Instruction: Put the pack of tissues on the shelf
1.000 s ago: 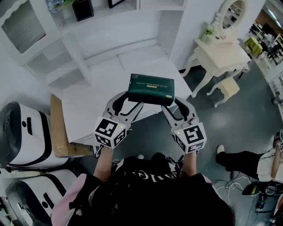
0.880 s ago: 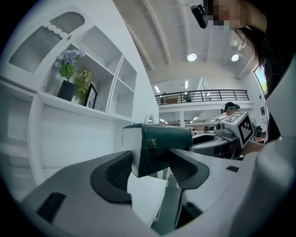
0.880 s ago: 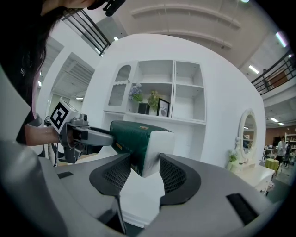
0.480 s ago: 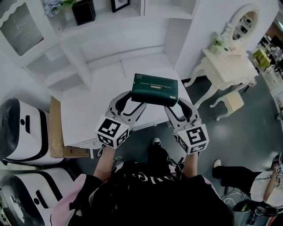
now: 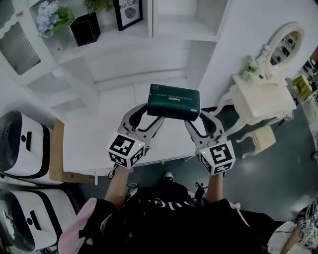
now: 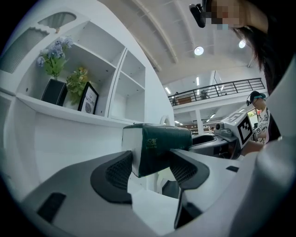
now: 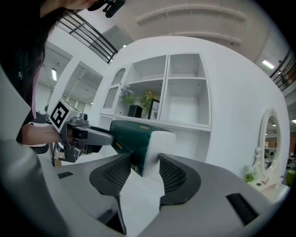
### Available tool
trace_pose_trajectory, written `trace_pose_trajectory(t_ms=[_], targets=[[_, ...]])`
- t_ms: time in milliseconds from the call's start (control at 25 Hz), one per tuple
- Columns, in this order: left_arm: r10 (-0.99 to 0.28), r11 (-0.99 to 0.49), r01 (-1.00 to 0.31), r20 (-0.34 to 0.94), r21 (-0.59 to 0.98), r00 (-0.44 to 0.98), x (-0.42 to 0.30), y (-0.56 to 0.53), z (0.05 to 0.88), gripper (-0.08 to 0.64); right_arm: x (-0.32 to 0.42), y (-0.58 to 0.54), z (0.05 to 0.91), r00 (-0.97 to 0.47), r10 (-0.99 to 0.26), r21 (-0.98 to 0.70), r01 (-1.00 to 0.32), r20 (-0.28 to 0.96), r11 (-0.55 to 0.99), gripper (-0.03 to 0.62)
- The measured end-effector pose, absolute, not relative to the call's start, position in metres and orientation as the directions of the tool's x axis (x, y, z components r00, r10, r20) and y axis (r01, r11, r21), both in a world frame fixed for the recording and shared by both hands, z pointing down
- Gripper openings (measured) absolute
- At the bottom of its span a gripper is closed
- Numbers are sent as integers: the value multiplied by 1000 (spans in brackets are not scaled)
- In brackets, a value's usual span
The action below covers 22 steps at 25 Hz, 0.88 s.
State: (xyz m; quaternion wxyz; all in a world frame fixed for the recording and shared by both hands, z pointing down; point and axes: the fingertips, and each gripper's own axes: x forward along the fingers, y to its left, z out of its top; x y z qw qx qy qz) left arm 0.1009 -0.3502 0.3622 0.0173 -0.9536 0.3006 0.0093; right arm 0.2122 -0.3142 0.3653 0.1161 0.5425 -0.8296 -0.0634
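With the left tongs (image 5: 145, 118) we are gripping the left end of the pack of tissues (image 5: 173, 101), and with the right tongs (image 5: 201, 119) its right end; the pack is hanging between them. Over the last second the shelf (image 5: 130, 38) ahead of the tongs is drawing nearer, so placement is approaching.

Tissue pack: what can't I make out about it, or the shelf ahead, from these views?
Label on the tissue pack: too small to read, head view.
Pack's underside: hidden by the pack itself, head view.
Upper compartments of the shelf: cut off by the top edge, head view.
The framed picture: top cut off likewise.
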Motion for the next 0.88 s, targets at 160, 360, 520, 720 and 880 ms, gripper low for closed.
trace_pose_trajectory(t_ms=[160,360,520,720,880], targets=[[-586,-806,-588,-51,-71,809,128,-378,339,264,241,-345,346,-409,-908,246,-875,86,418,218],[-584,-803,-590,-87,-87,807,156,-414,307,252,272,-384,312,-436,-900,298,-855,31,424,218],[-585,-799,-596,-121,-85,802,173,-441,282,252,289,-411,284,-452,-892,333,-844,-17,421,218],[-604,-776,-617,-128,-133,787,190,-470,250,252,307,-443,254,-469,-881,370,-830,-60,417,218],[-614,-761,-628,-129,-164,779,202,-498,227,252,318,-472,231,-480,-873,385,-824,-84,416,218]])
